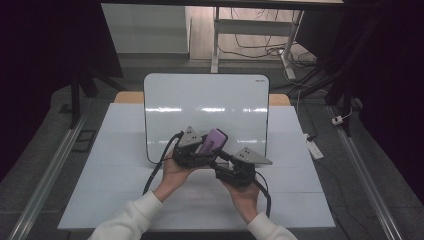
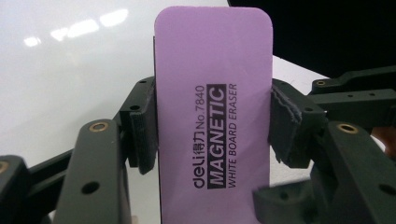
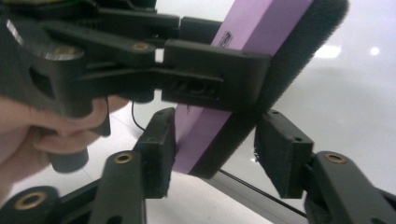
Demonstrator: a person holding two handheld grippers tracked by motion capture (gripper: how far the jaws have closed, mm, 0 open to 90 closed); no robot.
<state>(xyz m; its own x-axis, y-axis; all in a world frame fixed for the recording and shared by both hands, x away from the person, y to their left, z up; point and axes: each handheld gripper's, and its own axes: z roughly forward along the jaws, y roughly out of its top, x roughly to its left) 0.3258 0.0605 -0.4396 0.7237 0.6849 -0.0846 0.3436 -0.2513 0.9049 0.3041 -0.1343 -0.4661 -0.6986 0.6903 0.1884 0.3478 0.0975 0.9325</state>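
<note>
eraser (image 2: 212, 116): purple body looking like smooth matt foam or plastic, black print on its face; in the right gripper view its dark underside is showing as fuzzy felt
left gripper (image 2: 212, 126): black matt plastic arms, brass-coloured rivets gleaming; pads looking rough and frayed at the edges
right gripper (image 3: 215, 154): same matt black plastic, pads looking soft
whiteboard (image 1: 205, 95): glossy white, reflecting ceiling lights
table (image 1: 115, 170): pale, smooth, matt
sleeve (image 1: 130, 220): white cloth
</note>
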